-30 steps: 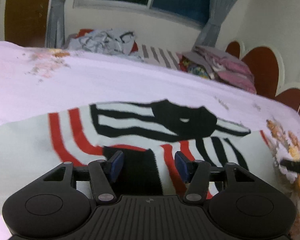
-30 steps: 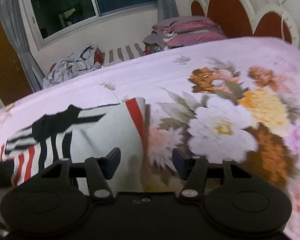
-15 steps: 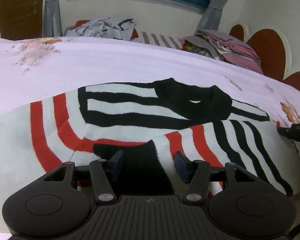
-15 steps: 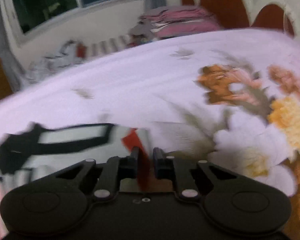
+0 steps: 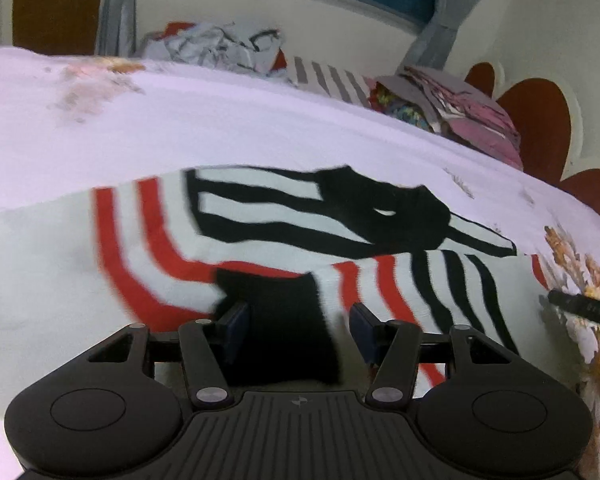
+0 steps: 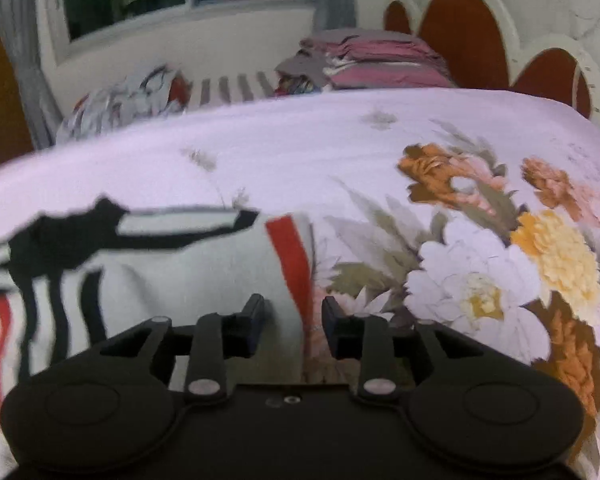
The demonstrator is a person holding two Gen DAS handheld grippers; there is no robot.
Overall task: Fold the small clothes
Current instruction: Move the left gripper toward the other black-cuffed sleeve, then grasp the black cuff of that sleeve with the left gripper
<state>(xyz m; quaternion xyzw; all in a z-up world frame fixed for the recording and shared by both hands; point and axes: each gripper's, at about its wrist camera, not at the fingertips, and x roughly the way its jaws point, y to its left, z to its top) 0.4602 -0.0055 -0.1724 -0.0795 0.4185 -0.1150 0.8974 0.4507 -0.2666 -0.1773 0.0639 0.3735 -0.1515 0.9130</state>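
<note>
The striped sweater (image 5: 268,236) is lying flat across the bed (image 6: 300,148), collar pointing away. Left tool (image 5: 298,330) is hovering half-open, empty; right tool (image 6: 294,322), just opening, is straddling its red-edged hem.

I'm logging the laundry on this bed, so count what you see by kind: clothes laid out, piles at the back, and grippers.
Striped sweater laid out: 1
Crumpled pile: 1
Folded stack: 1
Grippers, left gripper and right gripper: 2
Total: 5

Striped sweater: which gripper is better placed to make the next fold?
Left, probably. The left gripper is open around the black cuff of the striped sweater. The right gripper, jaws just reopened, only straddles the sweater's red-trimmed side edge.
</note>
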